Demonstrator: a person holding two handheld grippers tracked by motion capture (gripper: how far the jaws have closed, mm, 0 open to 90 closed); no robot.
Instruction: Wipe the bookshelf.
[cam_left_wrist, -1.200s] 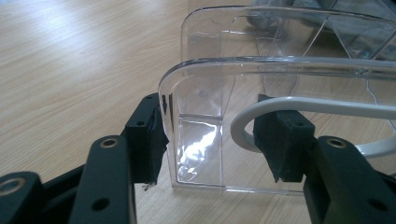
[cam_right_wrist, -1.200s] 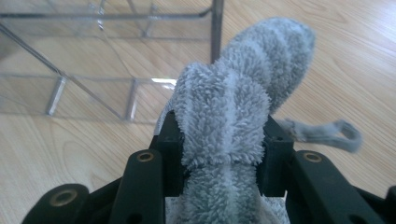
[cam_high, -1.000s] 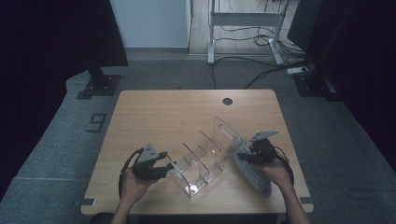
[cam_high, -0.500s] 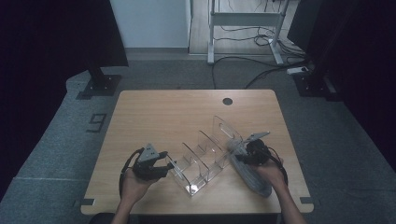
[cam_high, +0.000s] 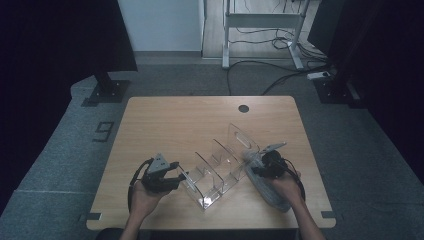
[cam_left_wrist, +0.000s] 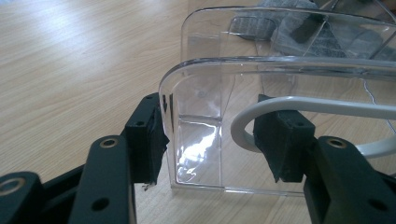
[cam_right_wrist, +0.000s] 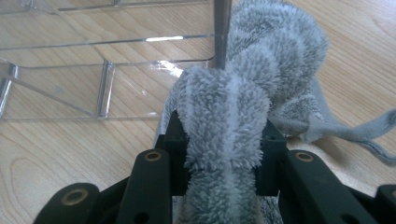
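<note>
A clear acrylic organizer (cam_high: 220, 170) with several dividers lies slantwise on the wooden table (cam_high: 200, 120). My left gripper (cam_high: 181, 176) is at its near left end. In the left gripper view the jaws (cam_left_wrist: 212, 137) stand well apart: the left pad touches the corner of the organizer's end wall (cam_left_wrist: 280, 65), and the right pad sits before that wall. My right gripper (cam_high: 252, 167) is shut on a fluffy grey towel (cam_high: 270, 192), which bulges up between its pads (cam_right_wrist: 224, 168). The towel (cam_right_wrist: 261, 56) presses against the organizer's right side (cam_right_wrist: 70, 46).
A round cable hole (cam_high: 243, 108) sits near the table's far edge. The towel's loose tail trails toward the table's front right. Beyond the table a metal frame (cam_high: 260, 20) with cables stands on grey carpet, and a black stand base (cam_high: 107, 92) lies at far left.
My right gripper has sunk a little with the towel and shifted slightly toward the organizer. The left gripper and the organizer have stayed in place.
</note>
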